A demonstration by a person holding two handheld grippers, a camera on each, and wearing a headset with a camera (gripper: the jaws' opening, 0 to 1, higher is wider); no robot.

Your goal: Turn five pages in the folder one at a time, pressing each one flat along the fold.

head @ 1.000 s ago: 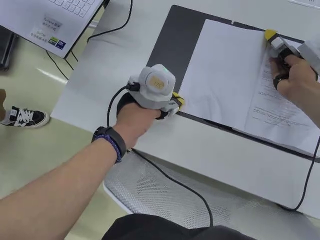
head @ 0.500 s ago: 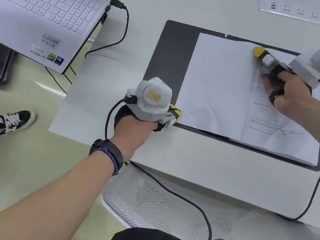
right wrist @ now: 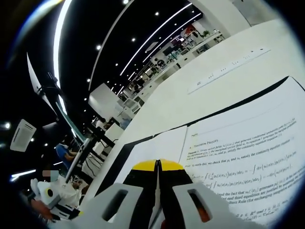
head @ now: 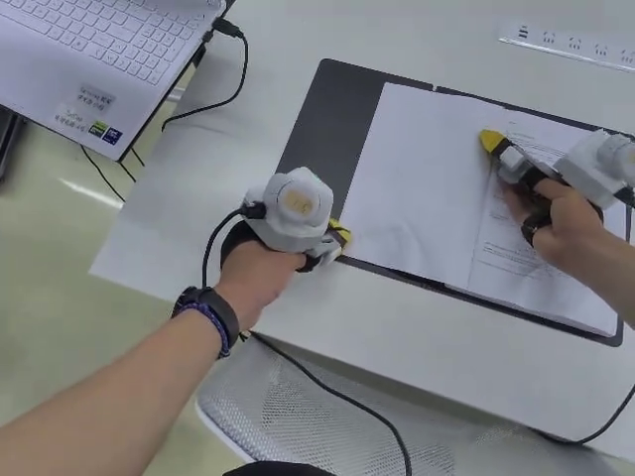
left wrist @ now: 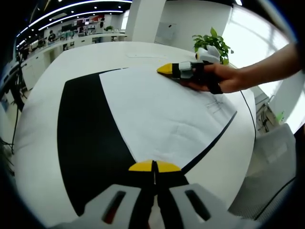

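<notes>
I am reading the folder (head: 322, 129) as lying open on the worktop (head: 238, 149), close to its near edge. A laptop (head: 89, 50) is sitting toward the far left corner and a power strip (head: 571, 45) is running along the far edge. A blank turned page (head: 417, 188) is lying flat over the folder's left half and a printed page (head: 516, 263) is facing up on its right half. So at least one turn looks done, though I cannot count from the stack how many of the five are behind me. I am judging the step in hand to be the flattening pass. The right gripper (head: 490, 141) is lying low over the fold near the folder's far edge, with its yellow tips brought together and nothing caught between them. They are resting on or just above the paper where the two pages meet, and the right gripper view (right wrist: 157, 165) is showing the same closed tips at the gutter. The left gripper (head: 337, 236) is sitting at the near edge of the turned page, its jaws also closed with no gap. In its own view (left wrist: 154, 166) the tips are meeting at the sheet's near edge, and I cannot tell whether they are pinning it down. The rest of the fold toward the near edge is looking unpressed.
</notes>
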